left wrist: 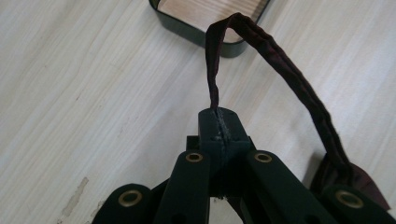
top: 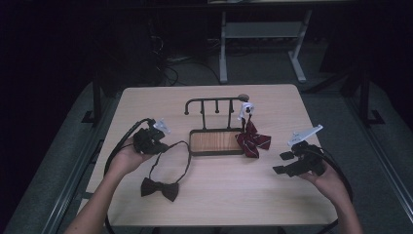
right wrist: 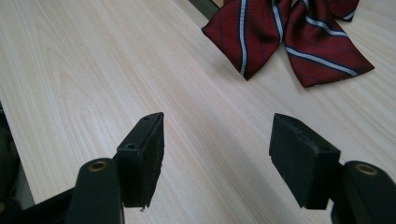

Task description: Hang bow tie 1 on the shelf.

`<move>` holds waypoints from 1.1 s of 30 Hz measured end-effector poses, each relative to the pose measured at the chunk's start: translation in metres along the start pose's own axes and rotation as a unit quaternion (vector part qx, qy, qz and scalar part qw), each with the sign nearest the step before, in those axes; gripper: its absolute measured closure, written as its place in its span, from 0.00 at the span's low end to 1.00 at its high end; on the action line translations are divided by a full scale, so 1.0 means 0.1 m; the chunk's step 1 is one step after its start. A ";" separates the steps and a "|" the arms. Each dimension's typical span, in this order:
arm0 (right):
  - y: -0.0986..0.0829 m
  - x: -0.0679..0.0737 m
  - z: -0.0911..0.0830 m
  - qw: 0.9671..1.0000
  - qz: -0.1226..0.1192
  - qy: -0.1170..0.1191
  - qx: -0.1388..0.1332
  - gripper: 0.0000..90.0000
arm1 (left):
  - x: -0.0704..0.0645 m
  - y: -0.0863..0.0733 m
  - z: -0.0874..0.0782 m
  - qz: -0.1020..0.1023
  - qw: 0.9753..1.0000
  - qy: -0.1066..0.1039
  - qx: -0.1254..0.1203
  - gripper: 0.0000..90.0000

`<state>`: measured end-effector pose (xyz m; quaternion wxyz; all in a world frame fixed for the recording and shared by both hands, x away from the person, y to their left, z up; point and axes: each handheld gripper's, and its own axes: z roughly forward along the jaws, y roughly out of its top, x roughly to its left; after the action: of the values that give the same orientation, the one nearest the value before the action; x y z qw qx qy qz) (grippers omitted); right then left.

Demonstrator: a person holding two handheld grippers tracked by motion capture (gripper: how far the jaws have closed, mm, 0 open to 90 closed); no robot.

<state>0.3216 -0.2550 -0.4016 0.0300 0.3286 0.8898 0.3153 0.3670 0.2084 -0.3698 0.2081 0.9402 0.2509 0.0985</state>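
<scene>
Between my left gripper's jaws, pressed fully together, sits the thin strap of the dark bow tie; the strap rises from the pinch, loops over toward the tray and comes back down to the bow, which lies flat on the table near my left forearm. On that bow tie I can read no label or writing. My right gripper rests wide open with nothing in it, its two pads well apart above bare wood, pointing toward the red striped bow tie. That second tie hangs from the right end of the black peg rack, its lower folds spread on the tabletop just beside the tray, a dark-rimmed dish with a wood-grain floor at the rack's foot. A small white tag shows above the striped tie, too small for me to read. Beneath everything is the table, pale wood grain with rounded corners and a faint scuff close to my left jaws. Beyond it the room is dim, with a grey floor, loose cables and the white legs of another desk.
</scene>
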 end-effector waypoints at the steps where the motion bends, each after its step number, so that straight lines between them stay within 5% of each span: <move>1: 0.00 0.00 0.00 1.000 -0.001 0.000 0.001 0.39 | -0.01 0.00 -0.01 0.001 1.000 -0.002 -0.003 1.00; 33: 0.00 0.05 -0.04 1.000 -0.011 -0.006 -0.001 0.39 | -0.10 0.16 -0.49 0.036 0.999 -0.014 -0.004 1.00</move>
<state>0.3172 -0.2542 -0.3974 0.0391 0.3203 0.8928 0.3143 0.3511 0.2077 -0.3203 0.2118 0.9490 0.2139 0.0942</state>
